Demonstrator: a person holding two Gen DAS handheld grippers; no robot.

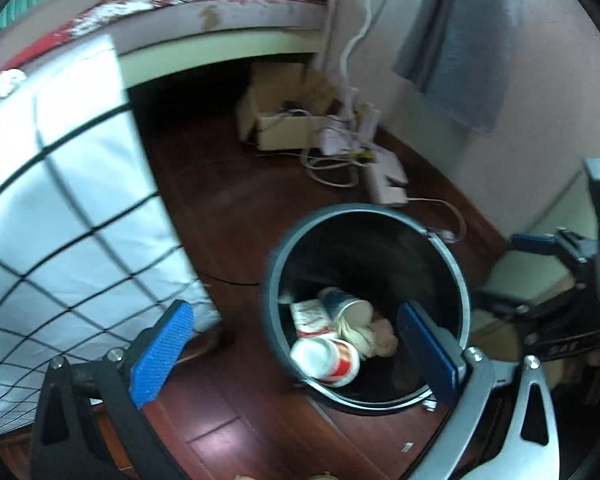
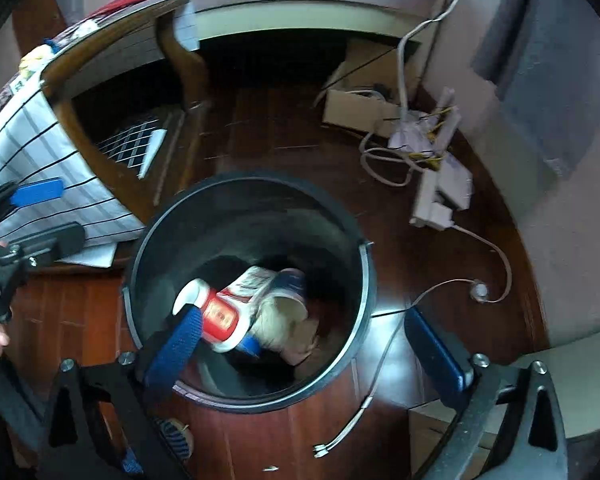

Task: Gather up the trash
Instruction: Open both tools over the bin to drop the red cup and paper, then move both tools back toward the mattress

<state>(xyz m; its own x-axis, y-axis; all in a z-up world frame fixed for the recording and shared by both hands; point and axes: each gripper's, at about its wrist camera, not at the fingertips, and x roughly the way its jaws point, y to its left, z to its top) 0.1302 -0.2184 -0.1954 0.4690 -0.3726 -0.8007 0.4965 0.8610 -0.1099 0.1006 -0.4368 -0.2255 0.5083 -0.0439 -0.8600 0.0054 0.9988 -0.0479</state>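
Right at the lens: left gripper (image 1: 294, 312) spread wide, blue pads well apart, nothing pinched between them. Same story for the right gripper (image 2: 302, 316): gaping, gripping nothing, one pad hanging over the bin's mouth and the other outside the rim.

Just below, in the black bin (image 1: 452, 264): the trash itself. Red-and-white cup (image 1: 328, 360) on its side nearest the rim, blue-and-white cup (image 1: 344, 304) tipped beside it, a small red-printed carton (image 1: 308, 316) against the wall, crumpled paper (image 1: 380, 336) wedged in among them. Roughly a bottom layer only, plenty of room above.

Looks like the drop-off step, with the load lying inside. To finish it cleanly: lift straight up, keep the pads clear of the rim, avoid nudging the bin sideways on the slick wooden floor (image 1: 228, 208). Then scan the boards. Small pale scrap (image 1: 407, 447) near the bin's base, possibly next; too small to name.

Beside the bin: white grid-patterned cloth (image 1: 60, 200) draped down on one side.

Further out: power strip (image 1: 384, 180) and tangled white cables, not trash, best left alone. Behind that, an open cardboard box (image 1: 284, 124) under the bed (image 1: 220, 20), holding what seem to be wires; contents otherwise hard to make out.
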